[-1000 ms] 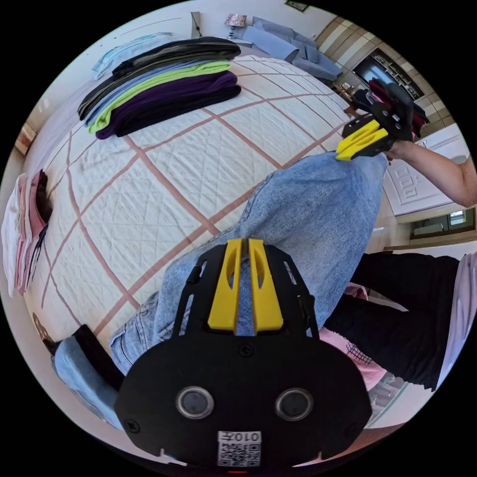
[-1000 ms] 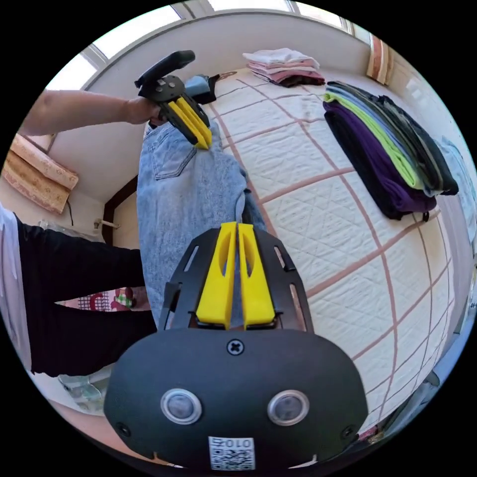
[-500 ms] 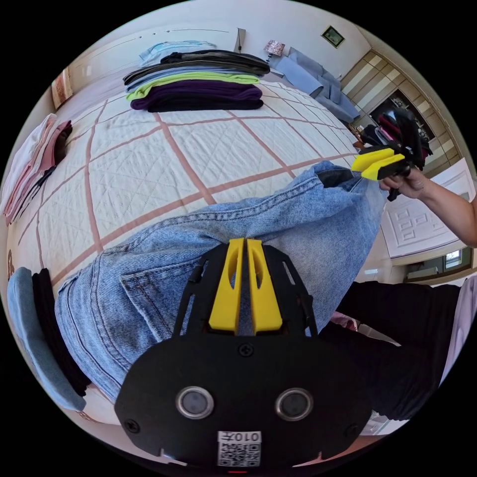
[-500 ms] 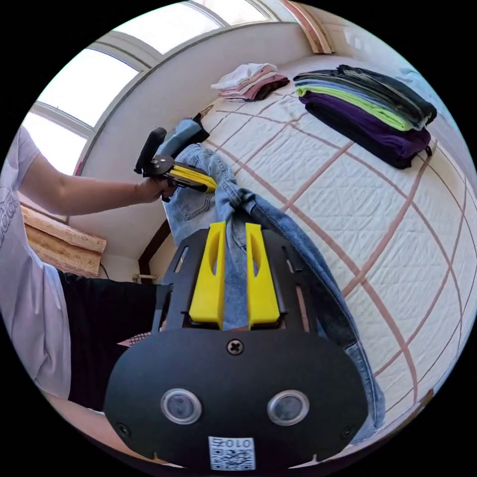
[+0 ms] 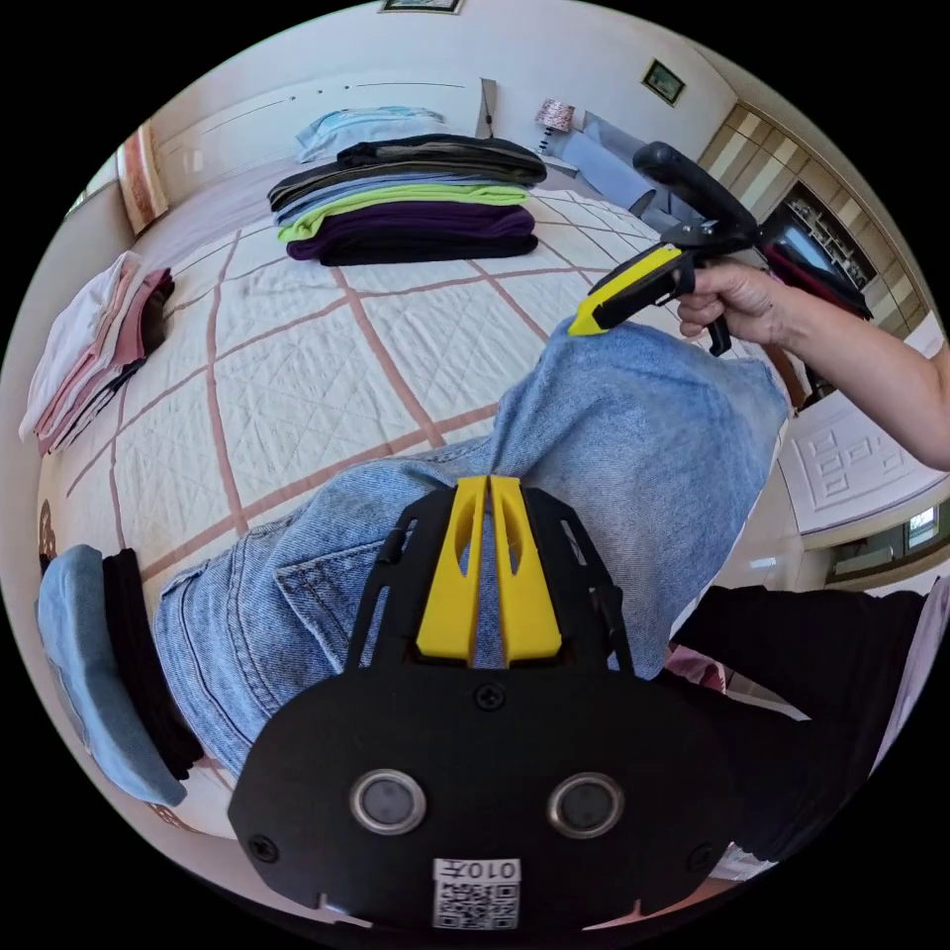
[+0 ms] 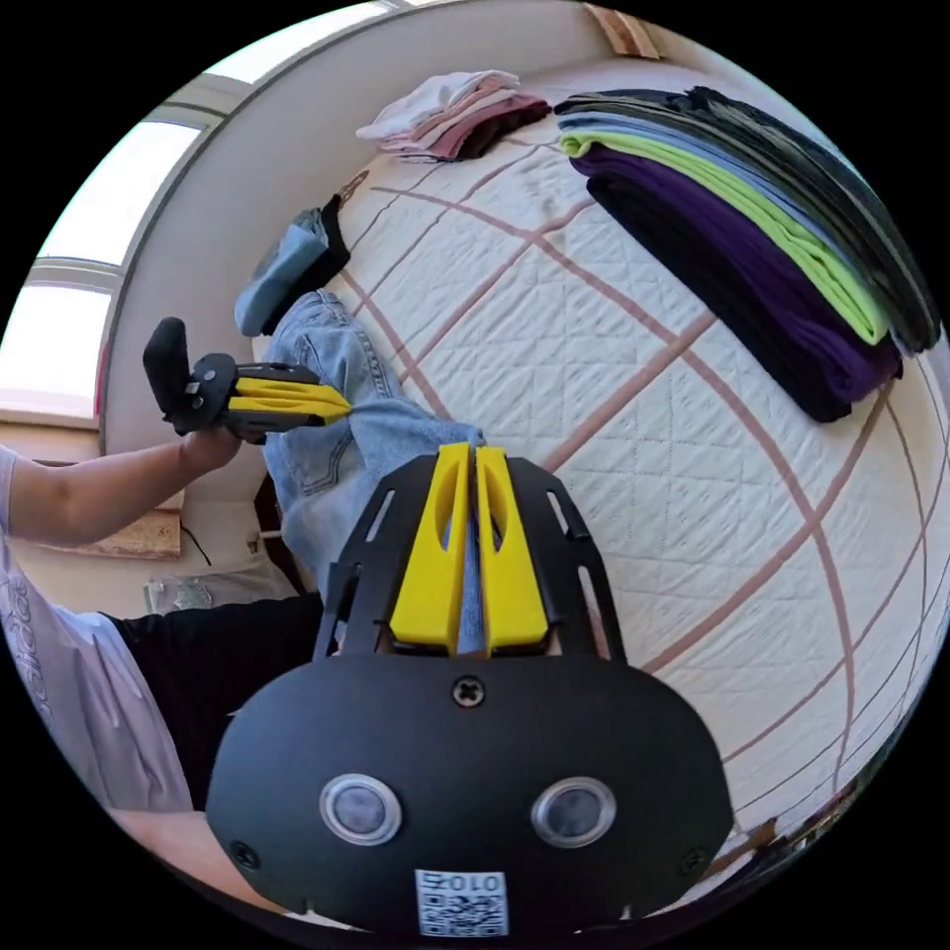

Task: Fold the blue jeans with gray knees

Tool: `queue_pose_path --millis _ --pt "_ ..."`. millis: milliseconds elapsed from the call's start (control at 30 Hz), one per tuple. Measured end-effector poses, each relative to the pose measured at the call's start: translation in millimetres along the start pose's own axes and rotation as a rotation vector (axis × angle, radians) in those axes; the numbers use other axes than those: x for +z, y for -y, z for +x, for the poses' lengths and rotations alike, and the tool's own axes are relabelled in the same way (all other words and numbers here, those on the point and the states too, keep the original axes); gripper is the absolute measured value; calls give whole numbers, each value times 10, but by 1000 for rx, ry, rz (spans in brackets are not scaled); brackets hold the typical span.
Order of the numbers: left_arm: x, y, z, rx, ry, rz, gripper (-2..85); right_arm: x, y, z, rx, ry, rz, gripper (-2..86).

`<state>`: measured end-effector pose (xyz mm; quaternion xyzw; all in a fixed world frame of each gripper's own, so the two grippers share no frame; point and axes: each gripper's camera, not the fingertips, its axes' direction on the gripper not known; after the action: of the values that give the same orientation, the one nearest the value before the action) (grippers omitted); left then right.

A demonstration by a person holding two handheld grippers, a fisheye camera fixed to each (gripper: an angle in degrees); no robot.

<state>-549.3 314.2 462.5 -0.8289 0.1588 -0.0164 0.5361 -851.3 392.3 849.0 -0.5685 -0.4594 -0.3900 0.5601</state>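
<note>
The light blue jeans [image 5: 604, 445] hang stretched between both grippers over the near edge of the quilted bed [image 5: 317, 336]; a back pocket faces up at the lower left. My left gripper [image 5: 487, 483] is shut on the denim at its top edge. In the left gripper view the right gripper [image 5: 584, 323] pinches the far end of the jeans, held by a hand. In the right gripper view my right gripper [image 6: 465, 453] is shut on the jeans [image 6: 327, 416], and the left gripper [image 6: 341, 404] grips them at the left.
A stack of folded dark, purple and green clothes [image 5: 416, 203] lies at the far side of the bed. Folded pink and white garments [image 5: 84, 341] sit at the left edge, and a folded blue and black pile [image 5: 94, 673] nearby. The person's dark trousers [image 5: 792, 693] stand beside the bed.
The right gripper has swung up and inward, pulling the jeans' far end higher over the bed. Its jaws, slightly apart half a second ago, are now pressed together on the denim.
</note>
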Motion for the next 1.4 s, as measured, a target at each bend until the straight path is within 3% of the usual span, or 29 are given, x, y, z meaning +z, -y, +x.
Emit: queue_pose_path --millis 67,167,333,467,633,800,933,1100,1233,1300,1400 --pt "-77 -7 -133 -83 34 -8 3 156 161 155 0 -13 -62 34" --pt "-346 -100 -336 -150 157 -17 13 211 258 363 37 135 -93 36" --pt "-622 -529 -954 -313 311 -133 57 -61 12 432 113 171 37 63" --pt "-573 -869 -1548 -450 110 -151 86 -299 -306 501 190 219 232 84" --pt "-482 -758 -1621 -355 110 -236 110 -107 -77 458 136 240 134 101" --pt "-713 -799 -1613 -418 159 -140 127 179 302 255 25 219 -7 97" --pt "-425 -854 -1766 -460 65 -258 122 286 351 180 22 207 -37 94" --pt "-192 -827 -1808 -460 -133 -272 88 375 300 178 71 290 -33 81" --pt "-316 -861 -1706 -488 -199 -182 66 338 264 102 80 287 -30 61" --pt "-476 -882 -1636 -526 -181 -119 61 148 190 -106 11 140 25 56" --pt "-560 -921 -1487 -580 -137 -61 57 212 139 -184 1 95 59 54"
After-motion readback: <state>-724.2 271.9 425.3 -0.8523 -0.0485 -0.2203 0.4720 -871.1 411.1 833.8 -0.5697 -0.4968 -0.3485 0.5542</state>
